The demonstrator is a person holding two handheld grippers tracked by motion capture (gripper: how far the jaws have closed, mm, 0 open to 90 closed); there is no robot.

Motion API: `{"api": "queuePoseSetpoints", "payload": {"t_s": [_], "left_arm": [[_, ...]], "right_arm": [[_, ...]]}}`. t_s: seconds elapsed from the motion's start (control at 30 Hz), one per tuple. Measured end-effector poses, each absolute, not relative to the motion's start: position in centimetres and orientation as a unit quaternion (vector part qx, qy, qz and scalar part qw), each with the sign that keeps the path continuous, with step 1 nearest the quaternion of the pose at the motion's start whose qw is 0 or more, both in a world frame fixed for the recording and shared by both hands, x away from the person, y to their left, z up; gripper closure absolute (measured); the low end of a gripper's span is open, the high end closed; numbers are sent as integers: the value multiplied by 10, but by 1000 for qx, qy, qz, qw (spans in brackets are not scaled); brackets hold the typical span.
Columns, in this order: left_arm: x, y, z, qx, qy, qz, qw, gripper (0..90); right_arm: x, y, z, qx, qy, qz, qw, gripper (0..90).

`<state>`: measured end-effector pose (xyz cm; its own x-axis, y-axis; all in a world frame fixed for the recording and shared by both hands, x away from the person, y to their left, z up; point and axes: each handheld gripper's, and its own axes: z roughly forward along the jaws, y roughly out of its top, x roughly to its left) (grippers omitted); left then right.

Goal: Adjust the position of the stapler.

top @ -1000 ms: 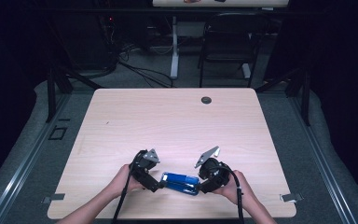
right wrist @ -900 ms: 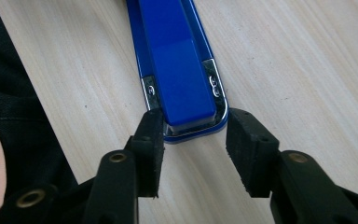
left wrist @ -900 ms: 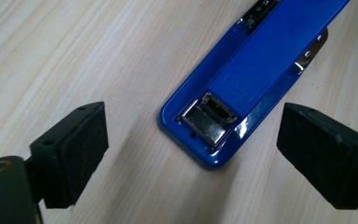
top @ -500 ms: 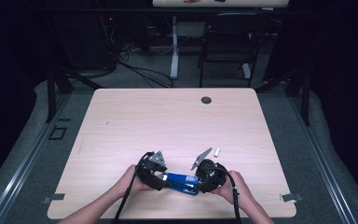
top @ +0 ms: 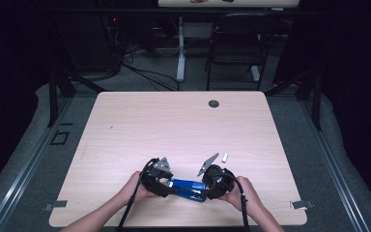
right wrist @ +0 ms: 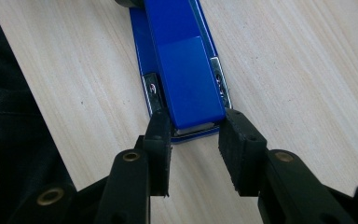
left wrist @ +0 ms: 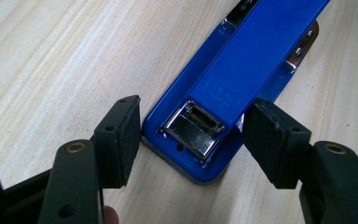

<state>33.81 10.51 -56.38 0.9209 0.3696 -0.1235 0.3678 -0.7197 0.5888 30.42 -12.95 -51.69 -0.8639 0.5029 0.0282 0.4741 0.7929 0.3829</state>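
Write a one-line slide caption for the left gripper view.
Left tool straddling the metal-tipped front end of a blue stapler on a light wooden table, pads not yet touching it.

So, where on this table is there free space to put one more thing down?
The table is bare from the far edge with the round black grommet to its middle, and along its left side. It is crowded near the front edge: the blue stapler lies between the left gripper and right gripper, a small white piece beside them.
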Motion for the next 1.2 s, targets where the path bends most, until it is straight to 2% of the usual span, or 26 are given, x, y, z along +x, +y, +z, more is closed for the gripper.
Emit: {"api": "queuePoseSetpoints", "payload": {"t_s": [0.77,1.2], "left_arm": [[331,100,-562,921,234,24,309,415],[323,93,-561,910,279,45,303,428]], "right_arm": [[309,-127,-517,244,951,171,88,644],[318,-128,-519,252,946,178,105,625]]}}
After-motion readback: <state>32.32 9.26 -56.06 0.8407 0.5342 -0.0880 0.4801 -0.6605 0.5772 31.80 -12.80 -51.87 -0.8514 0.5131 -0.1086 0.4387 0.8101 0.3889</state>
